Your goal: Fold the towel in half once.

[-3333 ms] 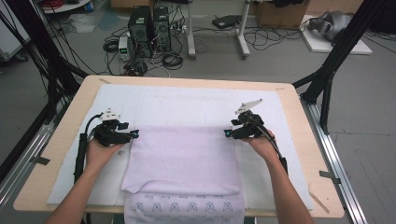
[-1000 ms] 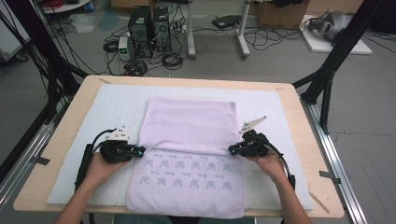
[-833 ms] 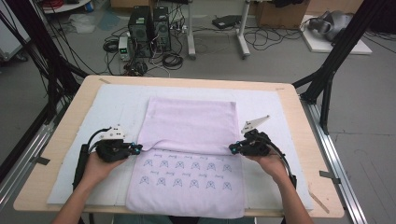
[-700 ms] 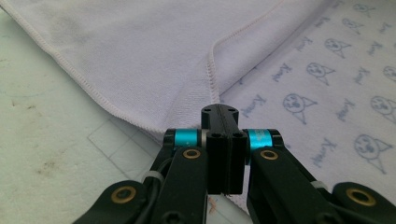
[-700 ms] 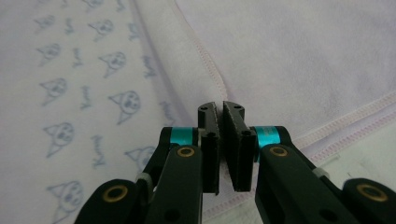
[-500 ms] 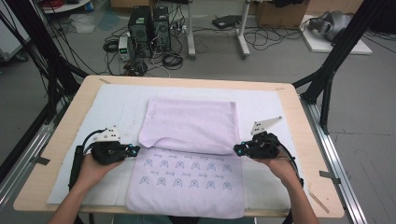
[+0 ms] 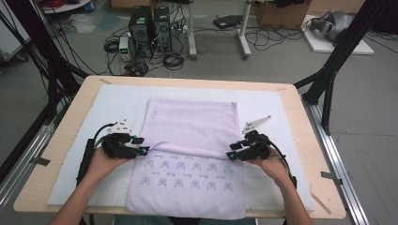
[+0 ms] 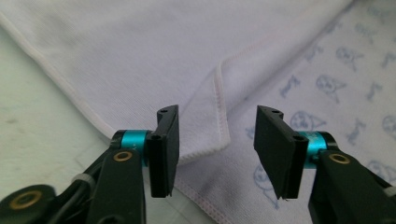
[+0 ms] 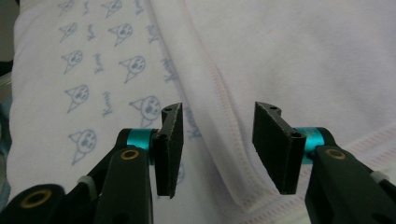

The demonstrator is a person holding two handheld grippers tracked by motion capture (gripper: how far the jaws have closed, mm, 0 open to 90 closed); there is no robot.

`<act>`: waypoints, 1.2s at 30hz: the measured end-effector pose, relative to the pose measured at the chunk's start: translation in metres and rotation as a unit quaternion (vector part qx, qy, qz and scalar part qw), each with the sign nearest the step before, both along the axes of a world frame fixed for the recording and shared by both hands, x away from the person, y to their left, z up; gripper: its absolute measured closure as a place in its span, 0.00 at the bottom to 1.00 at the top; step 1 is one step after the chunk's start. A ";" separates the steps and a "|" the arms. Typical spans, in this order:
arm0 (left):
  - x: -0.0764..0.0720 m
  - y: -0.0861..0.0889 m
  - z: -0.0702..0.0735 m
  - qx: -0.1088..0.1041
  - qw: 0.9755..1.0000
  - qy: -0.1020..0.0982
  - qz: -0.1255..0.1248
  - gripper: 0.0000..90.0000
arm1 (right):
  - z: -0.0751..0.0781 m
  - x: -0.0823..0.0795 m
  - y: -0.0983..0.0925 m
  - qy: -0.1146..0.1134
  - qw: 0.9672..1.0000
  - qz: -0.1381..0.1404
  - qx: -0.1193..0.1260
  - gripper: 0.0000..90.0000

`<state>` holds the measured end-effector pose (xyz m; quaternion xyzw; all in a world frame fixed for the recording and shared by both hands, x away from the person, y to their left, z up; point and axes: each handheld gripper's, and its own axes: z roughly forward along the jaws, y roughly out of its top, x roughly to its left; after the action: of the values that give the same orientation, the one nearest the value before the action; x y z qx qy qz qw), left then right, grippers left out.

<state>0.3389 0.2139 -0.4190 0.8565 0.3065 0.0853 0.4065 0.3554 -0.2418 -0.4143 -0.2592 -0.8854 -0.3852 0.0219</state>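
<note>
A lilac towel (image 7: pixel 190 126) lies flat on the mat. Its plain upper layer ends in a hem across the middle, and the near half (image 7: pixel 187 180) shows blue cat prints. My left gripper (image 7: pixel 141 144) sits at the hem's left corner. The left gripper view shows that corner (image 8: pixel 219 116) lying between the jaws of the left gripper (image 8: pixel 217 140) with no pad pressing on it. My right gripper (image 7: pixel 233 155) is at the hem's right end, with the right gripper (image 9: pixel 217 140) astride the stitched hem (image 9: pixel 219 102). Both grippers' jaws have just been opening and grip nothing.
A white mat (image 7: pixel 117 98) covers the wooden table (image 7: pixel 300 108). The towel's near edge reaches the table's front edge. Black frame posts stand at both sides. Computers and cables lie on the floor beyond the table.
Both grippers were shut on the hem's corners a second ago and now stand open, drawn slightly outward. The towel stays where it was laid, farther up the table than in the earliest frame.
</note>
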 end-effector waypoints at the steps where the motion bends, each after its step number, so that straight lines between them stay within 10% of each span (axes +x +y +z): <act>1: 0.000 -0.003 -0.003 0.013 1.000 0.005 -0.003 0.54 | -0.002 0.000 0.003 -0.001 1.000 0.003 -0.009 0.58; 7: -0.005 -0.006 -0.005 0.046 0.999 -0.011 -0.024 0.99 | -0.008 -0.006 0.011 -0.014 0.998 0.019 -0.058 0.91; 20: -0.033 0.013 0.008 0.011 0.999 -0.019 -0.029 0.88 | 0.006 -0.043 -0.014 -0.036 0.998 0.052 0.019 0.77; 27: -0.015 0.007 0.005 0.017 1.000 -0.024 0.006 0.76 | -0.002 -0.033 -0.017 -0.066 0.997 -0.021 -0.019 0.74; 32: -0.003 0.005 -0.013 0.057 0.998 0.004 0.026 0.65 | -0.013 -0.028 -0.008 -0.065 0.996 -0.028 -0.045 0.64; 36: -0.006 0.009 -0.019 0.041 0.998 -0.010 0.036 0.71 | -0.018 -0.030 0.000 -0.073 0.995 -0.022 -0.072 0.74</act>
<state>0.3333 0.2230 -0.4381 0.8601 0.3290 0.1214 0.3706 0.3258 -0.2417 -0.4327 -0.2508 -0.9040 -0.3392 -0.0700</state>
